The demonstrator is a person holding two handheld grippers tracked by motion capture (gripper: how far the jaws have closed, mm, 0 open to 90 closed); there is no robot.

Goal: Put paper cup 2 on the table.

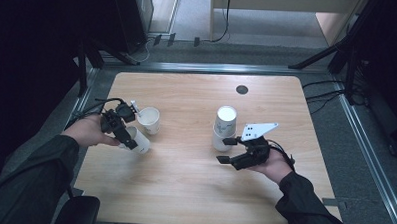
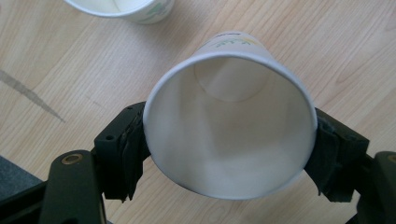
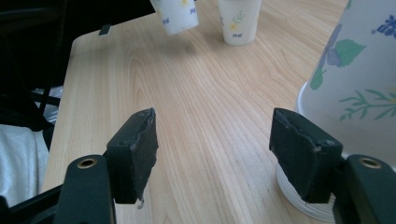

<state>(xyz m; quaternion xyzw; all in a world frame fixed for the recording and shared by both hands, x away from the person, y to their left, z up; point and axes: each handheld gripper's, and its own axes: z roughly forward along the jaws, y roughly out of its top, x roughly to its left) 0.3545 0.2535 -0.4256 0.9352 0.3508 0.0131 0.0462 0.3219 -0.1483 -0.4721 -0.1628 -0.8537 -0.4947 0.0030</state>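
Observation:
My left gripper (image 1: pixel 134 138) is shut on a white paper cup (image 1: pixel 141 142) at the table's left. It grips the cup across its rim, and the cup is tilted with its mouth toward the gripper. In the left gripper view the cup (image 2: pixel 231 126) sits between both pads (image 2: pixel 133 140), and I can see its empty inside. A second cup (image 1: pixel 149 119) stands upright just behind it. My right gripper (image 1: pixel 224 150) is open, just in front of an upside-down stack of flowered cups (image 1: pixel 225 125). In the right gripper view that stack (image 3: pixel 355 84) stands beside the right jaw, with nothing between the jaws.
The wooden table (image 1: pixel 183 191) has a small dark round grommet (image 1: pixel 242 89) near its far edge. Dark stands and cables lie on the floor around the table. In the right gripper view the two far cups (image 3: pixel 239 21) stand near the table's far end.

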